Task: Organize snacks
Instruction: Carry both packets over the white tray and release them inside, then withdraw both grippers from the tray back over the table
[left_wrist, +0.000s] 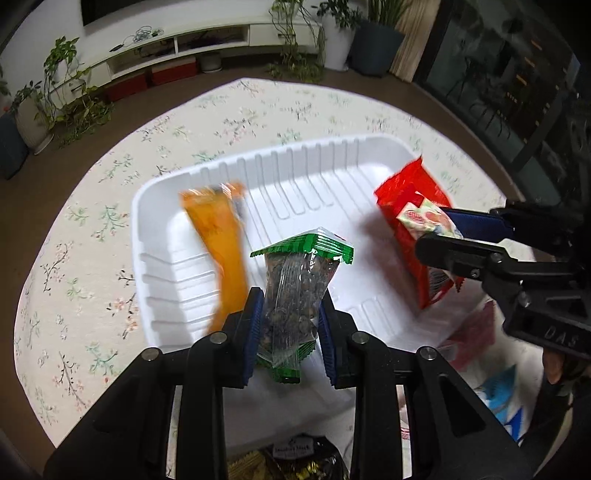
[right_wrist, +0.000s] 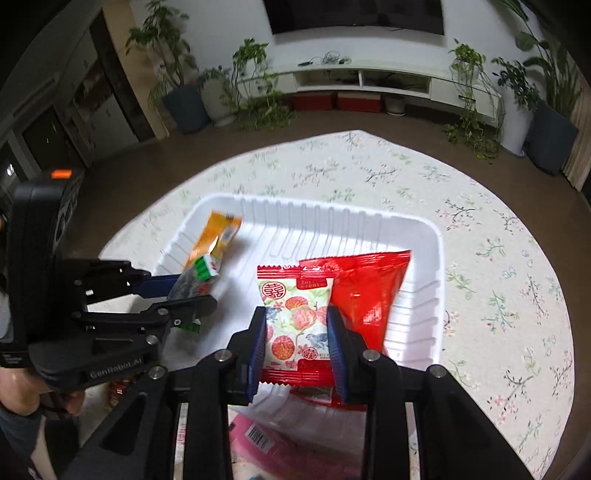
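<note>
A white ribbed tray (left_wrist: 295, 166) (right_wrist: 424, 295) lies on the floral tablecloth. An orange snack pack (left_wrist: 218, 236) (right_wrist: 218, 236) rests at its left end and a plain red bag (left_wrist: 402, 192) (right_wrist: 369, 291) at its right end. My left gripper (left_wrist: 290, 314) (right_wrist: 177, 295) is shut on a clear packet of dark seeds with green ends (left_wrist: 295, 291) (right_wrist: 195, 277), held over the tray's near side. My right gripper (right_wrist: 297, 332) (left_wrist: 439, 230) is shut on a red-edged packet printed with fruit (right_wrist: 295, 321) (left_wrist: 424, 219), in front of the red bag.
More snack packs lie near me outside the tray: a pink one (right_wrist: 266, 435) (left_wrist: 469, 332), a blue and white one (left_wrist: 502, 391), a dark one (left_wrist: 299, 458). A hand (right_wrist: 22, 391) grips the left tool. Potted plants (right_wrist: 184, 92) and a low white cabinet (right_wrist: 369, 79) stand beyond the table.
</note>
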